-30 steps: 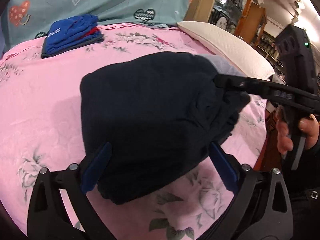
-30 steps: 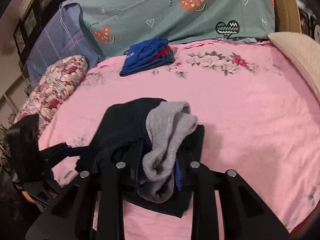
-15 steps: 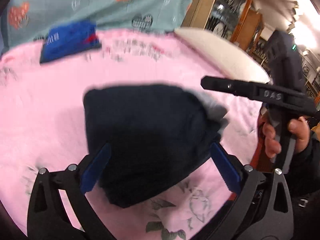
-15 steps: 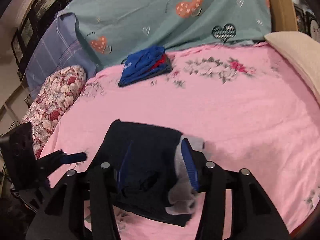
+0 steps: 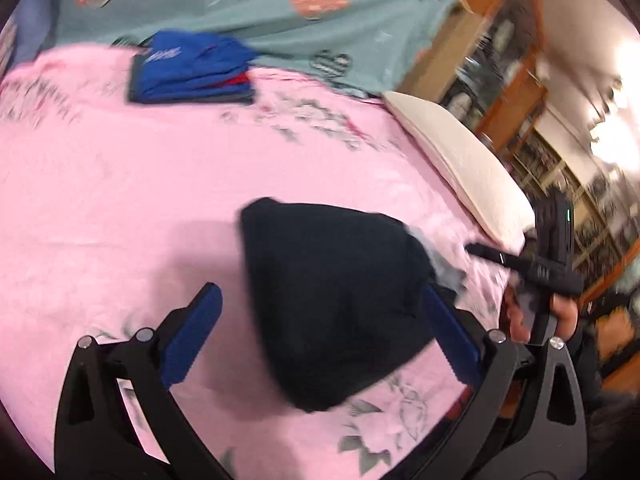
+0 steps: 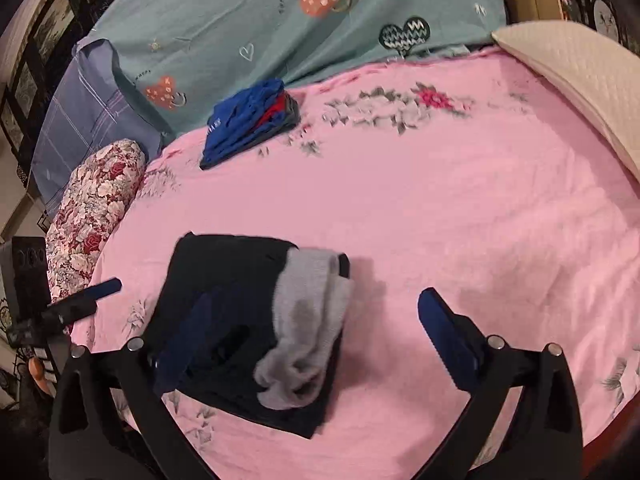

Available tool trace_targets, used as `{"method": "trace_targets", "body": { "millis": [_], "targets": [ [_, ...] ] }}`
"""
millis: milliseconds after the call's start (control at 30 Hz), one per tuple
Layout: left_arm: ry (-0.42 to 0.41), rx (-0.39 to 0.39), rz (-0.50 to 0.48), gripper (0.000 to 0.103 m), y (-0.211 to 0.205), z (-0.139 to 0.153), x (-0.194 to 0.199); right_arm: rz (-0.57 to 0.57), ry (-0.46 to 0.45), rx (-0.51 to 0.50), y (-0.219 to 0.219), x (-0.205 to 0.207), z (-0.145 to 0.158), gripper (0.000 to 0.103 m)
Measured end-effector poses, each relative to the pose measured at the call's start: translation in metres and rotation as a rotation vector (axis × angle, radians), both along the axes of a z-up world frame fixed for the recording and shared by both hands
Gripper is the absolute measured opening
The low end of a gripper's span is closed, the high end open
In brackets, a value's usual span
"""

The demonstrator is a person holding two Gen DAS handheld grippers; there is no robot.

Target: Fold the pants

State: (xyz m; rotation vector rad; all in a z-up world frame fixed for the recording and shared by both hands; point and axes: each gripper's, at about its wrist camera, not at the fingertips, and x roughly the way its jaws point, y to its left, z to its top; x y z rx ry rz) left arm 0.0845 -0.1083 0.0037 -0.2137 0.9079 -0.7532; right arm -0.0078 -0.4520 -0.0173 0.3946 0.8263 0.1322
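Right gripper, a second ago clamped on the grey ribbed waistband of the folded dark navy pants, is now standing wide open, waistband lying released on the bundle. Pants bundle is now resting flat on the pink floral bedsheet. Left gripper is swinging leftward; pants are sitting off toward its right blue pad.

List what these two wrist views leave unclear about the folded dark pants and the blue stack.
- Dark pants, left wrist view: motion blur hides fold lines; the gray lining is barely visible.
- Pants' near edge, right wrist view: right gripper finger covers it.
- Blue clothes stack, both views: too small or blurred to count garments.
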Motion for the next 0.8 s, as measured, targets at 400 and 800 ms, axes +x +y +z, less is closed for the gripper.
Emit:
{"method": "trace_targets", "body": {
  "millis": [400,800],
  "targets": [
    [0.219,-0.028,-0.059,0.096,-0.058,-0.06,0.023,0.222,0.099,0.096,0.045,0.016,-0.052,0.066],
    [0.019,-0.121,0.011,0.062,-0.023,0.026,0.048,0.326,-0.117,0.138,0.077,0.06,0.046,0.045]
  ]
}}
